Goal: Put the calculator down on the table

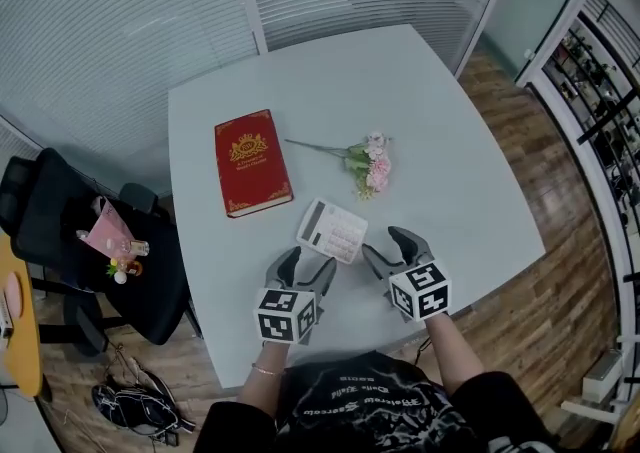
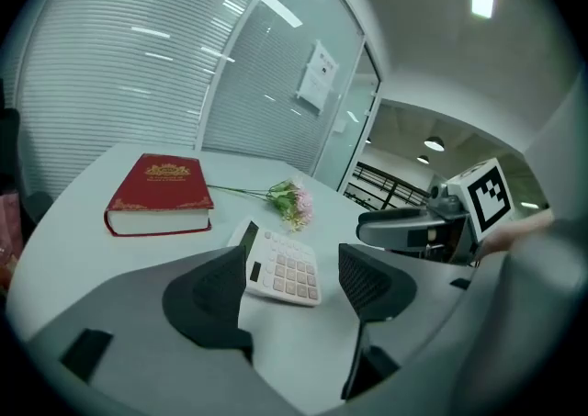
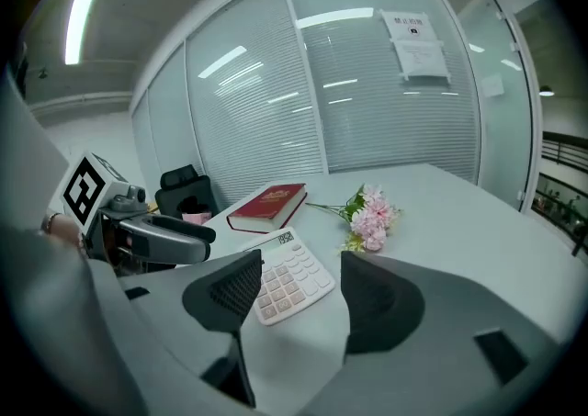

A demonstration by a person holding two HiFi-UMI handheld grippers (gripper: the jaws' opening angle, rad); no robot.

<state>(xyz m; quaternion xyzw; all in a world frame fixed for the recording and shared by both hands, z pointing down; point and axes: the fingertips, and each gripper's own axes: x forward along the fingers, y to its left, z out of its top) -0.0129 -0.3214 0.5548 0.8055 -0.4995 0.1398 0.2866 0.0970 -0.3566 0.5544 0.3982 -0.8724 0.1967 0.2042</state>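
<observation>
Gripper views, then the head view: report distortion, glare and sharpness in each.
Left gripper view: strong fisheye with dark rounded corners; ceiling lights streak across the glass wall; the calculator has crisp keys. Right gripper view: the same bending, bright reflected streaks on the glass wall, calculator sharp. Head view: milder curving at the edges of the table, even light, only faint shadows, no glare on the tabletop.

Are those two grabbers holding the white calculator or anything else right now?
Nothing is held. The left gripper and the right gripper both have jaws apart and empty; the white rectangular calculator lies flat on the pale grey table.
</observation>
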